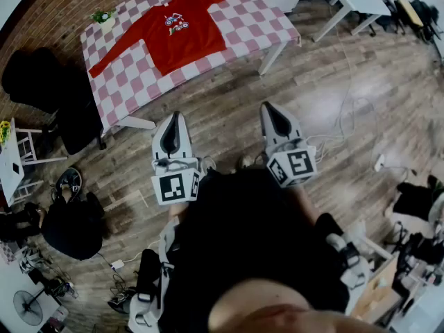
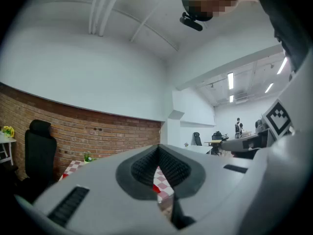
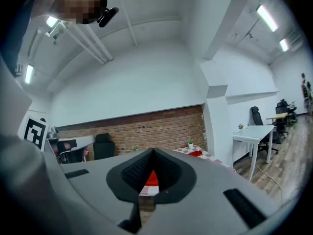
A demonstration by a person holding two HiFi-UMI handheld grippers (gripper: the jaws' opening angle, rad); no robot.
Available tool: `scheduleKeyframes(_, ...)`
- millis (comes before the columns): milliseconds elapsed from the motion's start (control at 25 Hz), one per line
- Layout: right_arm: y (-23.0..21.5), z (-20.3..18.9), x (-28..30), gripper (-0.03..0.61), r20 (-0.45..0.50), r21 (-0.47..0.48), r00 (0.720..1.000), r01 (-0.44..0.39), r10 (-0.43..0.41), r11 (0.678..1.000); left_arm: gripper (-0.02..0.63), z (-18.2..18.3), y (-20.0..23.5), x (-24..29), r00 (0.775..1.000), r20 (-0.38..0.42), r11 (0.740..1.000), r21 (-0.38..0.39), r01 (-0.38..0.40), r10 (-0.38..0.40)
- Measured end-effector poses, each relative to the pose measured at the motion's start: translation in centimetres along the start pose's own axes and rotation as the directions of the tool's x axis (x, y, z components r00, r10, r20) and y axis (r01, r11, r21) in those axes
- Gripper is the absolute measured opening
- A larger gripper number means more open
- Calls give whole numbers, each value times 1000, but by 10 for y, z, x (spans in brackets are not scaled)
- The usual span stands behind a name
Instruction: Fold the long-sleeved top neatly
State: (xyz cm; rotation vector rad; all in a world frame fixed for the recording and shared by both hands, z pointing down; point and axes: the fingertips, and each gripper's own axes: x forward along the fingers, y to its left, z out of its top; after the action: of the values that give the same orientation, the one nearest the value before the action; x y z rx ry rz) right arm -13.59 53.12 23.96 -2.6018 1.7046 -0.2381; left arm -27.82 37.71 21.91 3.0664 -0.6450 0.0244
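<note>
Red knit long-sleeved top (image 1: 179,37) lies flat, sleeves spread, printed front up, on the counter (image 1: 277,55) with its pink-and-white checked cloth (image 1: 257,19). Left tongs (image 1: 173,120) and right tongs (image 1: 270,111) are both pinched closed on nothing, held about level, side by side over the wood-plank floor (image 1: 326,96), well short of the top.

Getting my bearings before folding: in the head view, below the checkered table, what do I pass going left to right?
Black office chair → left gripper → right gripper → white plug on the floor.
</note>
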Motion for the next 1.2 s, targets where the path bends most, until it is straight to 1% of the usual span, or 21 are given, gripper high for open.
scheduleKeyframes(400,7,-1,-3,8,6,4,1000,8,-8,1000,5,-2,3,-6,1000,-1,1000,-12,6,-6)
scheduleKeyframes(520,10,11,-3,9,67,3,998,17,-17,1000,5,-2,6,-7,1000,-1,1000,-7,13,-13)
scheduleKeyframes(600,11,11,2,12,80,22,997,18,-20,1000,5,-2,9,-7,1000,-3,1000,-13,14,-14)
scheduleKeyframes(640,12,6,6,35,65,34,998,15,-17,999,5,-3,10,-7,1000,-5,1000,-17,16,-16)
scheduleKeyframes(680,13,0,10,119,43,42,999,11,-13,999,5,-5,11,-8,1000,-8,1000,-21,19,-19)
scheduleKeyframes(720,15,-7,14,161,20,44,1000,11,-11,999,5,-6,13,-8,1000,-10,999,-22,24,-24)
scheduleKeyframes(880,26,-18,20,161,-9,42,999,35,-35,998,5,-9,26,-11,999,-12,999,-25,42,-42)
scheduleKeyframes(1200,51,-22,37,161,-6,45,996,89,-89,995,5,-14,56,-9,997,-1,993,-79,83,-83)
